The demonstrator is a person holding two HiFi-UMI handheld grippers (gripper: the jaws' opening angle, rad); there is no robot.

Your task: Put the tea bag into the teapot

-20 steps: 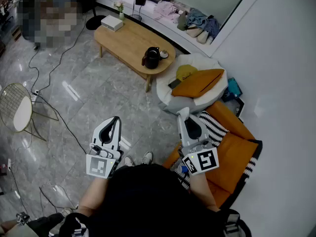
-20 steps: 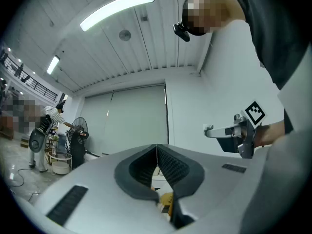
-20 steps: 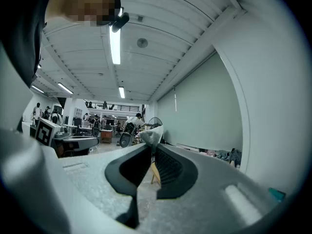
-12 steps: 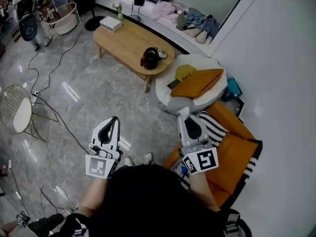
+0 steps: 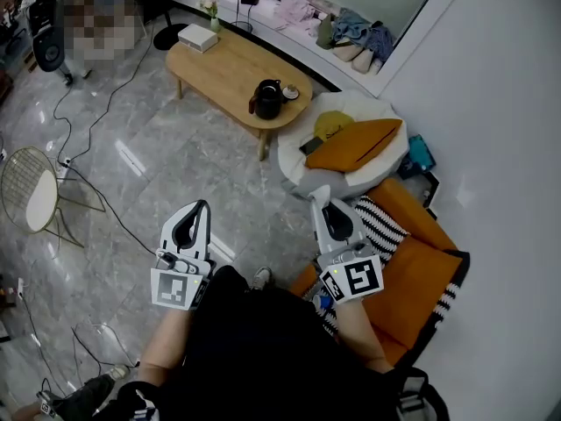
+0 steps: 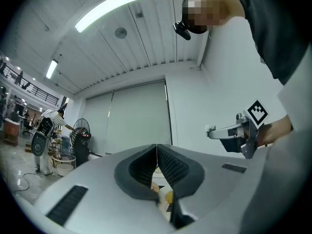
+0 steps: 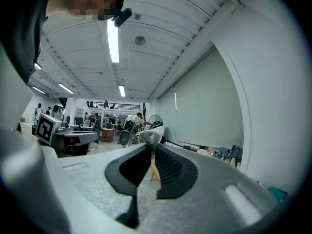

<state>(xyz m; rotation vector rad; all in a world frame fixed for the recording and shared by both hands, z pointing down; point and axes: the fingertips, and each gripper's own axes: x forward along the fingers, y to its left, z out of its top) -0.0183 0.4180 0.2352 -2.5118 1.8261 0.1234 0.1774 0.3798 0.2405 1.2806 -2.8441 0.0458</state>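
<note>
Pinching a tea bag [image 7: 152, 134], the right gripper [image 7: 154, 147] pointed level. The left gripper [image 6: 156, 147] was pressed together, empty. The teapot [image 5: 267, 101] stood well apart on a table [image 5: 219, 68].

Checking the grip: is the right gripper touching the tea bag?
Touching. The right gripper view shows the right gripper pinching the tea bag between its jaw tips.

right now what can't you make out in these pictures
Black teapot on the oval wooden table: head view, too small to tell if its lid is on.
Pale tea bag: right gripper view, only a corner shows above the shut right gripper; the rest is hidden in its grip.
Small white item beside the teapot: head view, too small to identify.
</note>
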